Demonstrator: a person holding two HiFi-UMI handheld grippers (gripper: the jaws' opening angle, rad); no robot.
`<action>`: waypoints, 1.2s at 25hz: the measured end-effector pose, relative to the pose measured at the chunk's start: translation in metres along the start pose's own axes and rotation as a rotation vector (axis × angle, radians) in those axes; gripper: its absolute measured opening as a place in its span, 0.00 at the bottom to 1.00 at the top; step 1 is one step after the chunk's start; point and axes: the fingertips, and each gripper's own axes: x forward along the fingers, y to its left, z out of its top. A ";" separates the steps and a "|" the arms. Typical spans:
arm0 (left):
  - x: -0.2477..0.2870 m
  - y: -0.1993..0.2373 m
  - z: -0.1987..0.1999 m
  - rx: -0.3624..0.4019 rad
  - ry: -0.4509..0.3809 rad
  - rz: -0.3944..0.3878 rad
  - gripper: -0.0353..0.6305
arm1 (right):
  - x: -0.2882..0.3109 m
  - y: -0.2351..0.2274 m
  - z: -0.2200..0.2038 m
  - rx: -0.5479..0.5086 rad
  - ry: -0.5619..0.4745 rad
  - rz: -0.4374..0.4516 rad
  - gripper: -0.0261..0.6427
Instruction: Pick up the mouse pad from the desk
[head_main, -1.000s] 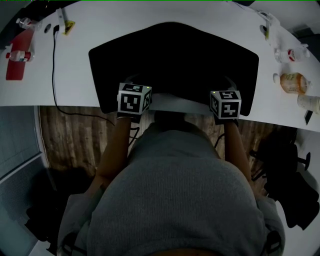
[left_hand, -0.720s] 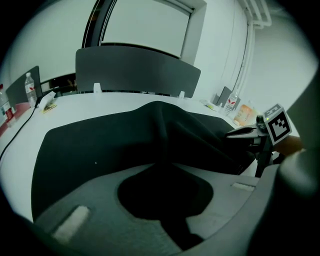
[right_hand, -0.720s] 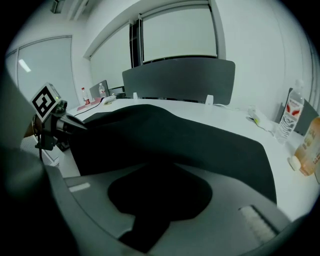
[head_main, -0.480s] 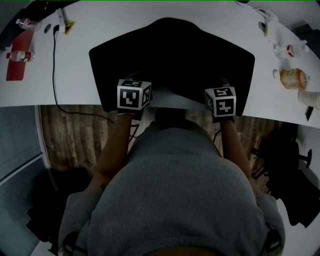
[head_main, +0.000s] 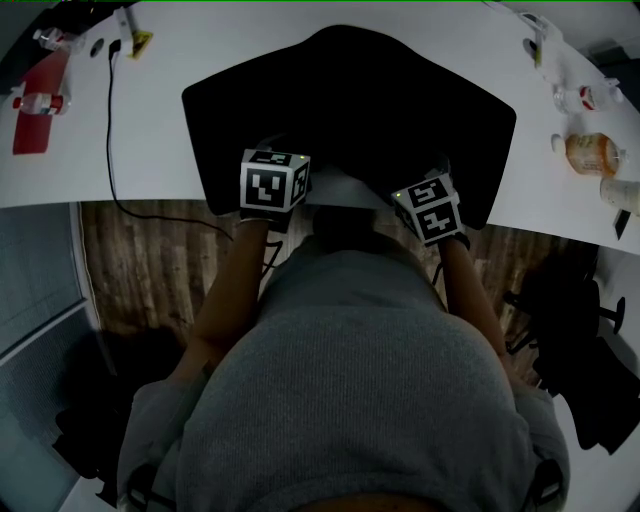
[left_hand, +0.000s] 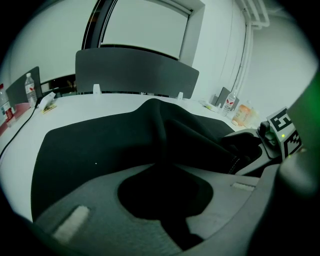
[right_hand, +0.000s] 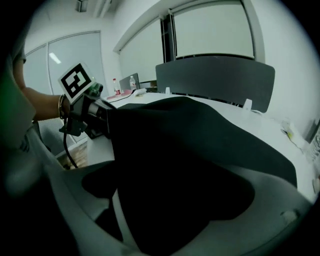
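Observation:
A large black mouse pad (head_main: 350, 100) lies on the white desk (head_main: 140, 150), its middle buckled into a raised fold (left_hand: 160, 120). My left gripper (head_main: 283, 152) is at the pad's near edge, shut on the pad (left_hand: 100, 145). My right gripper (head_main: 442, 178) is at the near edge further right, cube tilted. Its jaws have just been opening and stand wide, with the bunched pad (right_hand: 200, 150) filling the gap between them. The right gripper's cube (left_hand: 281, 131) shows in the left gripper view, and the left gripper's cube (right_hand: 77, 80) in the right gripper view.
A red object (head_main: 35, 100) and a black cable (head_main: 108, 120) lie at the desk's left. Several bottles (head_main: 590, 152) stand at the right. A grey partition (left_hand: 135, 70) runs along the far edge. Wooden floor (head_main: 140, 260) shows below the curved near edge.
My right gripper has moved left toward the left one and rolled. The pad's fold has pushed further back and bunched more. The left gripper has stayed put.

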 end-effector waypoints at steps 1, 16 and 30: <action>0.000 0.000 0.000 0.003 -0.001 0.002 0.09 | 0.001 -0.001 0.001 0.003 -0.003 -0.014 0.82; -0.012 -0.006 0.010 -0.166 -0.132 -0.066 0.08 | -0.019 -0.056 0.013 0.184 -0.164 -0.189 0.06; -0.074 -0.013 0.081 -0.238 -0.428 -0.115 0.08 | -0.088 -0.069 0.076 0.317 -0.507 -0.208 0.06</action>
